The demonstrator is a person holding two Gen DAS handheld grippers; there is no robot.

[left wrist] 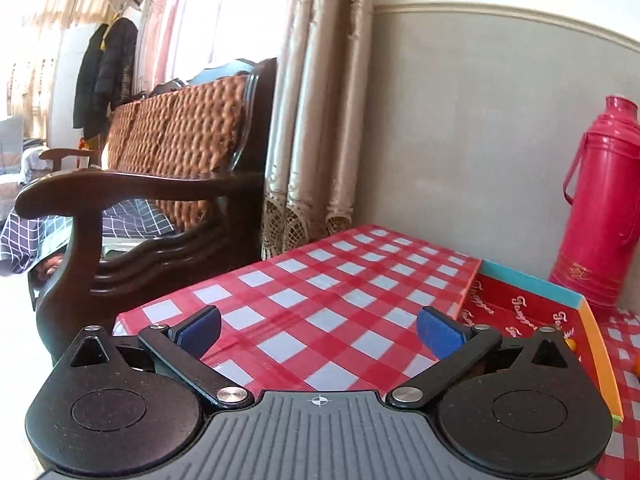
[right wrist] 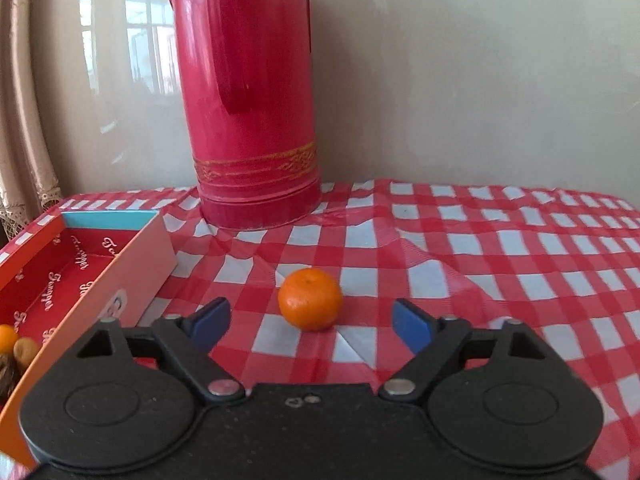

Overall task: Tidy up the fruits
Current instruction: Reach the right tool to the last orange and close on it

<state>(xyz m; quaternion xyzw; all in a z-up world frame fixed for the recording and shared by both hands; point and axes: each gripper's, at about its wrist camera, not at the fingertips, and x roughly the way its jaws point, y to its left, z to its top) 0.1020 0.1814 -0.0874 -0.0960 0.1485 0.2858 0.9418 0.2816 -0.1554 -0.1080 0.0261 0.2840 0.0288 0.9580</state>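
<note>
A mandarin orange (right wrist: 310, 304) lies on the red-checked tablecloth (right wrist: 480, 264), right in front of my right gripper (right wrist: 310, 314). The right gripper's blue pads (right wrist: 210, 320) stand apart on either side of the orange and do not touch it. At the left an open red cardboard box (right wrist: 120, 276) holds another small orange (right wrist: 7, 336) and brown walnuts (right wrist: 26, 350) in its near corner. My left gripper (left wrist: 318, 320) is wide open over bare tablecloth (left wrist: 320, 280) with nothing between its fingers. The same box (left wrist: 532, 280) lies to its right.
A tall red thermos (right wrist: 248, 120) stands against the wall behind the orange, also seen at the far right as the thermos (left wrist: 600, 200). A dark wooden armchair (left wrist: 120, 184) with a woven back stands off the table's left edge, beside beige curtains (left wrist: 312, 120).
</note>
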